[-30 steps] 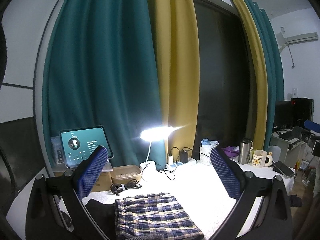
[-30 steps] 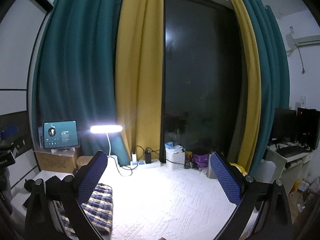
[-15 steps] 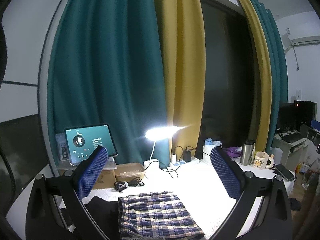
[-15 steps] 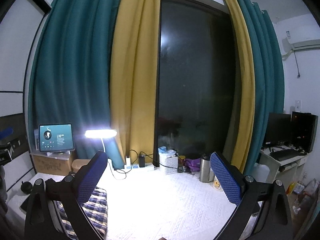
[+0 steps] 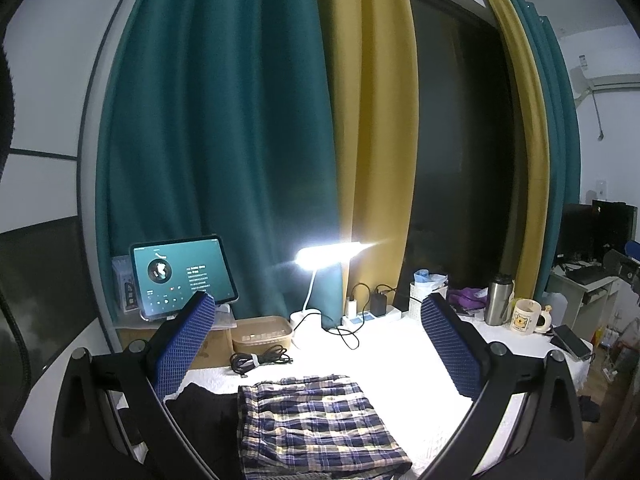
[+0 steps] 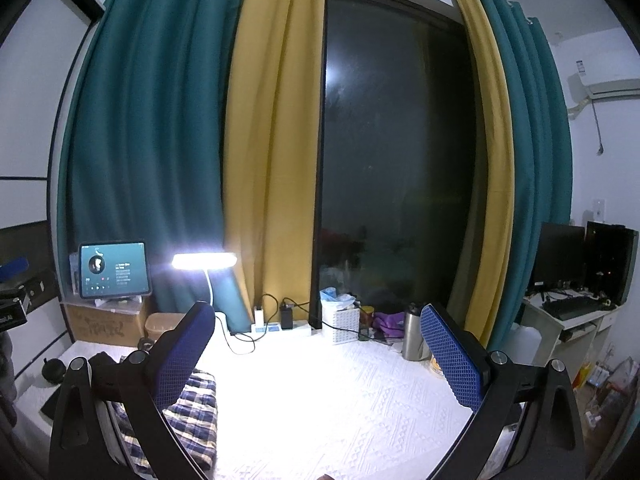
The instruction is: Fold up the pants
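Now raised above the white textured tabletop (image 6: pixel 340 400). Left gripper (image 5: pixel 320 344) spread wide, gripping nothing; right gripper (image 6: pixel 318 350) likewise wide and bare. Folded blue-and-cream plaid pants (image 5: pixel 312 424) lying flat at the table's left, under the left gripper, touching a black garment (image 5: pixel 204 406) alongside. Glowing white desk lamp (image 5: pixel 332 254) behind.

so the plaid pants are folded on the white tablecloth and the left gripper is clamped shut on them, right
Not quite. The left gripper is open and holds nothing; its blue pads stand wide apart above the plaid pants, as the left wrist view shows. The pants do lie folded on the white tablecloth.
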Motion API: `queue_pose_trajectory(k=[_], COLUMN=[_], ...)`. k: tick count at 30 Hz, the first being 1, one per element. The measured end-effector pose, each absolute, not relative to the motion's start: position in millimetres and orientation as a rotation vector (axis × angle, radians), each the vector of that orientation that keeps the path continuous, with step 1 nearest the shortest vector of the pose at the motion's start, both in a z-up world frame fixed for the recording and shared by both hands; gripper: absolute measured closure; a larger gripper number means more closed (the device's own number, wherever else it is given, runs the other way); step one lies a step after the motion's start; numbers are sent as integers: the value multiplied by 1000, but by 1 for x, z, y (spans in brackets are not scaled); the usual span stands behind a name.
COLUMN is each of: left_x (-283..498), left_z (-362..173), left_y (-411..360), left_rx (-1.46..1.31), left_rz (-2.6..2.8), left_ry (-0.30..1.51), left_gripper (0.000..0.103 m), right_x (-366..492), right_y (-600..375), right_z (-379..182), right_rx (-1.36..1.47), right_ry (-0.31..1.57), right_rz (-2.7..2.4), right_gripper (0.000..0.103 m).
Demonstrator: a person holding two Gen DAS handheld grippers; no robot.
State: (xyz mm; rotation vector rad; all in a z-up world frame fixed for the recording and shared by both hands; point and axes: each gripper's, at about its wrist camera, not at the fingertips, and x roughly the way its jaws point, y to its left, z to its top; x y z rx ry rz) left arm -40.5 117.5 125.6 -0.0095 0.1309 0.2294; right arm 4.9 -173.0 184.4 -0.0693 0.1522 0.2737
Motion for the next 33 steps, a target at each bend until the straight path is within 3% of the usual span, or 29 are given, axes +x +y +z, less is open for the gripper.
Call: queue_pose_trajectory(k=[33], left_x=[-37], left_z=[125], left_y=[119], left_rx=[-10], left_rz=[229], left_ry=[141], left_gripper=[1], right_x=[5], right_y=[-174], right_z=[186], right_rx=[-71], right_ry=[152], right_rz=[279], right_gripper=[0])
